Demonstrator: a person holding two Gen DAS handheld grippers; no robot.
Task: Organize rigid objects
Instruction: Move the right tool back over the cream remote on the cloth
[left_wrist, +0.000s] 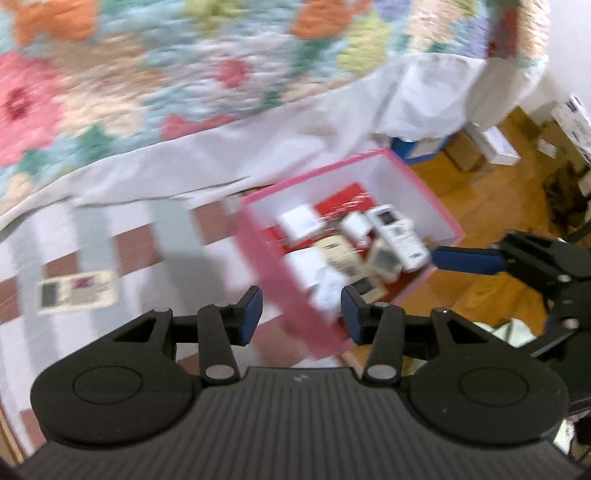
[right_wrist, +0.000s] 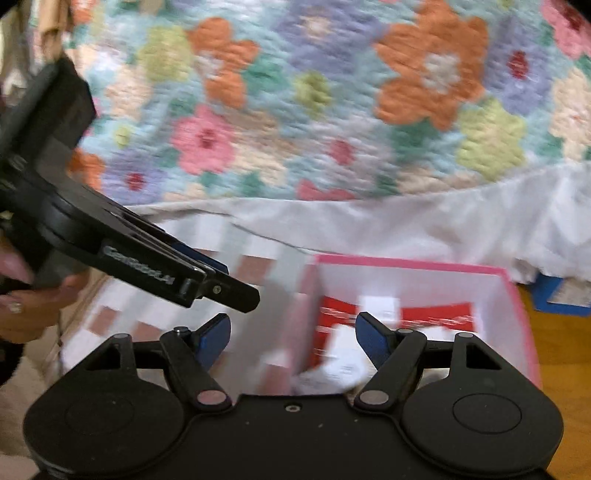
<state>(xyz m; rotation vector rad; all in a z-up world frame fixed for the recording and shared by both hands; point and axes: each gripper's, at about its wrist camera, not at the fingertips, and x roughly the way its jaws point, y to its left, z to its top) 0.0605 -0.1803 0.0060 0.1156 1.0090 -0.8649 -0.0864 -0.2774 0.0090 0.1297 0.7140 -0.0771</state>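
I see the pink box (left_wrist: 284, 291) sitting on the wooden floor (left_wrist: 491, 206), pushed up against the side of the bed, its near wall partly over a checked cloth (left_wrist: 133, 243) of white, grey and brown squares. Inside it, white walls enclose a red sheet (left_wrist: 351, 199) on the bottom and a jumble of small rigid things: a white remote control (left_wrist: 400, 236) lying slantwise near the right wall, several small white boxes (left_wrist: 299, 221) and a cream one among them; motion blur hides finer detail. One flat cream-coloured device with a dark screen (left_wrist: 77, 291) lies alone on the checked cloth, well apart from the box to the left.

My left gripper (left_wrist: 301, 310) hangs over the near wall of the box with its blue pads apart and nothing between them. My right gripper (right_wrist: 293, 338) also stands wide apart and empty, over the box's left wall in its own view; from the left camera its blue finger (left_wrist: 469, 258) reaches in near the box's right edge, just beside the remote.

Behind the box, a white sheet (left_wrist: 229, 158) drapes down from a flower-patterned quilt (left_wrist: 147, 62). Further along the floor, cardboard and white cartons (left_wrist: 495, 144) sit by the wall, and a blue container (left_wrist: 424, 147) peeks from under the sheet. A hand (right_wrist: 26, 299) grips the left tool at the edge of the right view.
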